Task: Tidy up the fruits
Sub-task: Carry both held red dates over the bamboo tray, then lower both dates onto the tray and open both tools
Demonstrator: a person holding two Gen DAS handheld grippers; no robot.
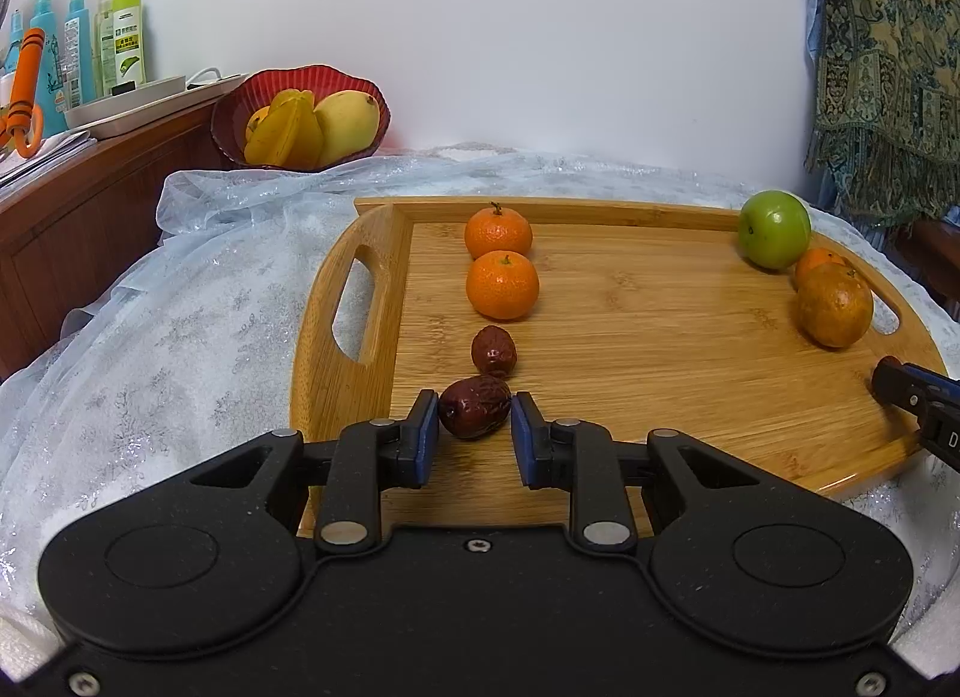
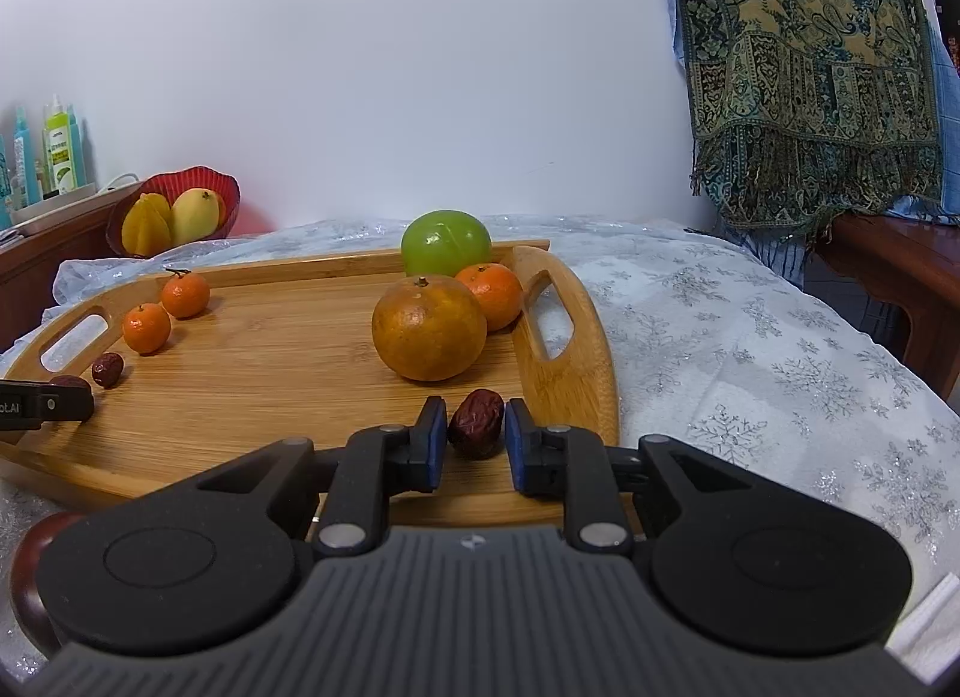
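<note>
A bamboo tray (image 1: 690, 349) lies on a cloth-covered table. On its left side two mandarins (image 1: 501, 284) and two red dates stand in a row. My left gripper (image 1: 474, 418) is open around the nearer date (image 1: 473, 413), with small gaps on both sides. On the tray's right side sit a green fruit (image 2: 445, 243), a small mandarin (image 2: 493, 293) and a large dull orange (image 2: 428, 327). My right gripper (image 2: 476, 427) brackets a third red date (image 2: 476, 422) resting on the tray, pads close on either side; whether they touch it I cannot tell.
A red bowl (image 1: 300, 120) with yellow fruits stands at the back left beside a wooden cabinet (image 1: 90, 199) with bottles and a white tray. A patterned shawl (image 2: 804, 66) hangs at the right over wooden furniture. The white snowflake cloth (image 2: 750, 349) covers the table around the tray.
</note>
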